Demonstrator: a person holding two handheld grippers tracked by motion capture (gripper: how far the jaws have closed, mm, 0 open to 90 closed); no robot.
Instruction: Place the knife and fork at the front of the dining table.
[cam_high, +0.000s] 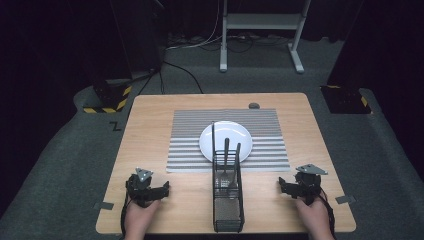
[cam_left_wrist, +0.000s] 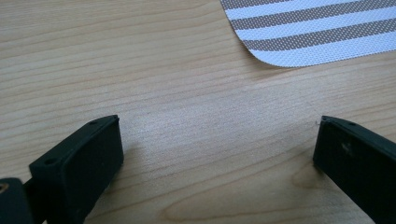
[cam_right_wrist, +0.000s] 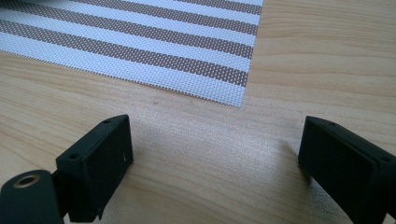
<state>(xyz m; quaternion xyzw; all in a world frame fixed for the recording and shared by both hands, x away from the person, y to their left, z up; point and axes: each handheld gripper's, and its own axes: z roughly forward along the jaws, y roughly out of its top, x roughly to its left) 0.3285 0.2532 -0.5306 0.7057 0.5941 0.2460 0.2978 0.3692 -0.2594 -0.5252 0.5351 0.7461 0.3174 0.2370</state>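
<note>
A white plate lies on a striped placemat in the middle of the wooden table. In front of it stands a black wire caddy holding dark-handled utensils. My left gripper rests near the table's front left, held by a hand, jaws open over bare wood. My right gripper sits at the front right, also open with nothing between its jaws. In the left gripper view the left gripper faces a corner of the placemat. In the right gripper view the right gripper points at the placemat's corner.
A small dark round object lies at the table's far edge. Grey tape tabs mark the front corners. Beyond the table are a white stand, cables and yellow-black striped bases on the floor.
</note>
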